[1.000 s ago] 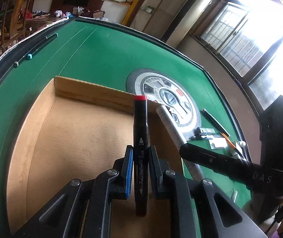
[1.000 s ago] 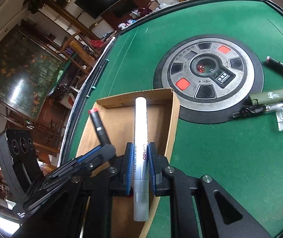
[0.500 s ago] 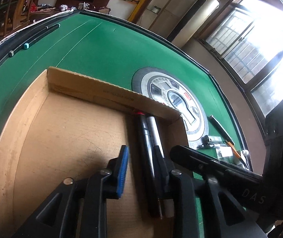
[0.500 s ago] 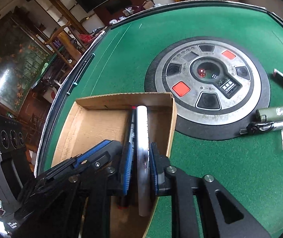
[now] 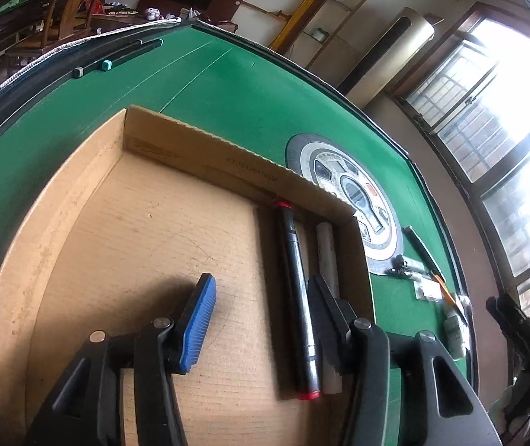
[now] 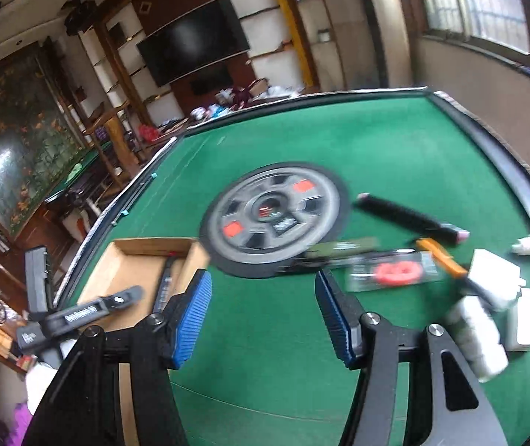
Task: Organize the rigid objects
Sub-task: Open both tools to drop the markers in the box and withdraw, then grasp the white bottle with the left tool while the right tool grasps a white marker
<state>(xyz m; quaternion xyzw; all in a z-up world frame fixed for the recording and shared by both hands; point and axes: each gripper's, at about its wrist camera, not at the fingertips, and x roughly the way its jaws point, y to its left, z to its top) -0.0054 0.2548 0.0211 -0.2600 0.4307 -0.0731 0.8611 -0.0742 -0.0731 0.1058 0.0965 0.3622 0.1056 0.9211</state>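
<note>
1. The table (image 5: 227, 89) is covered in green felt, with a round dial (image 6: 276, 219) set in its middle.
2. The box (image 5: 205, 145), an open cardboard tray, lies on the felt just beside the dial; its near edge is cut off by the left wrist view.
3. The left gripper (image 5: 261, 319) hangs low over the box floor, pointing along it toward the far wall. Its jaws are spread wide and hold nothing; its right finger overlaps the near part of the white pen.
4. The right gripper (image 6: 263, 316) hovers over bare felt beside the box, aimed at the dial. Its jaws are wide apart and empty.
5. The marker (image 5: 296, 297), black with red ends, lies flat on the box floor by the right wall, its far end near the far corner.
6. The white pen (image 5: 326, 249) lies just beside the marker, between it and the right wall.
7. Right of the dial, a second black marker (image 6: 410, 219) and a clutter of small items lie on the felt; motion blur in the right wrist view makes most of them hard to identify.
</note>
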